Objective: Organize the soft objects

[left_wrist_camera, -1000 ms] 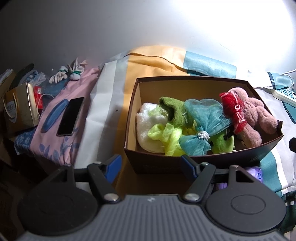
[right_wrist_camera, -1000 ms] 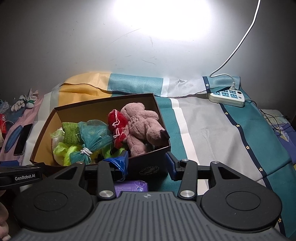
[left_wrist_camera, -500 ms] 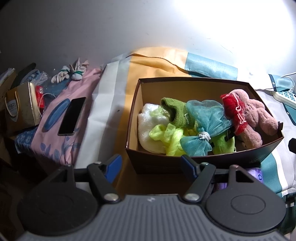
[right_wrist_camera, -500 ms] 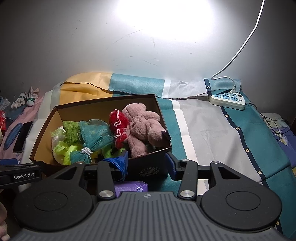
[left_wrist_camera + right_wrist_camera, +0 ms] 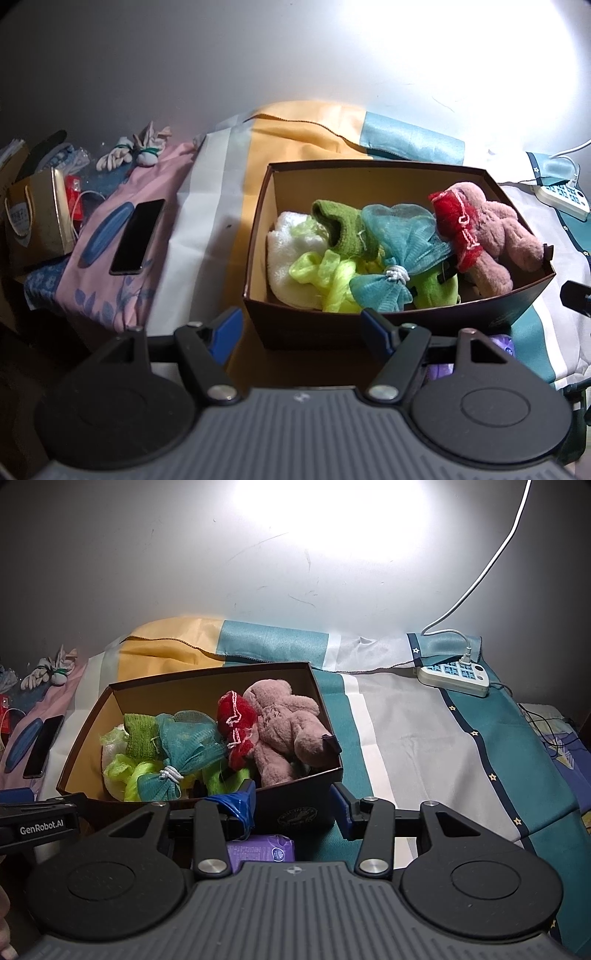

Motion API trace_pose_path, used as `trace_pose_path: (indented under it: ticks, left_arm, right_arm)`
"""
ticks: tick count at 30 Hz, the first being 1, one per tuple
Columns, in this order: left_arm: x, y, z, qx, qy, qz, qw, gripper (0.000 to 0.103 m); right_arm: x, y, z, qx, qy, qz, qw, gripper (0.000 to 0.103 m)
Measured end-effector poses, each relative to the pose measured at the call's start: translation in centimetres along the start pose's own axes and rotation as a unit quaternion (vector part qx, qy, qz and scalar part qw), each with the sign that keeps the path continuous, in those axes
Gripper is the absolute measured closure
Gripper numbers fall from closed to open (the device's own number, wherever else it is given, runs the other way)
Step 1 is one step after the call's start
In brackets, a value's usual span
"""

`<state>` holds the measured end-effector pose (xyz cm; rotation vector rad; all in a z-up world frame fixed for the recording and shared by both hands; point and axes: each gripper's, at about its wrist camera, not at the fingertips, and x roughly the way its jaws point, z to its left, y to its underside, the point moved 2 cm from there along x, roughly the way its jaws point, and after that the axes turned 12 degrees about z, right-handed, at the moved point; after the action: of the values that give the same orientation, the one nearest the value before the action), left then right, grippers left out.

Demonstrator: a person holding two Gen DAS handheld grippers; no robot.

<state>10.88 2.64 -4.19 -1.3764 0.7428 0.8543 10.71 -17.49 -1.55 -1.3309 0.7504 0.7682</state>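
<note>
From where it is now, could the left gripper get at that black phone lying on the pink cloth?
Probably yes. The phone lies flat and bare on the pink cloth, nothing on it, and the left gripper is open and empty. The box sits to the right, off that path.

A black flat smartphone [image 5: 137, 236] lies at left on pink cloth; a white power strip [image 5: 453, 674] sits upper right, near the wall.

One brown box [image 5: 402, 334]. Inside it: one pink plush toy [image 5: 288, 727], one red knit piece [image 5: 236, 722], one teal mesh puff [image 5: 399, 251], one green knit item [image 5: 341, 227], one white towel [image 5: 286, 254], and apparently one yellow-green mesh puff [image 5: 327, 278]. One phone [image 5: 137, 236] and one power strip [image 5: 452, 675] lie outside.
</note>
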Motion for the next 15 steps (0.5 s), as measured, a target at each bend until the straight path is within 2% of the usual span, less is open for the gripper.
trace_pose_path:
  ticks: [15]
  left_arm:
    - [-0.04,0.08,0.02,0.001,0.004,0.0,1.0,0.03]
  right_arm:
    - [0.15,0.0,-0.04,-0.001,0.001,0.005,1.0,0.074]
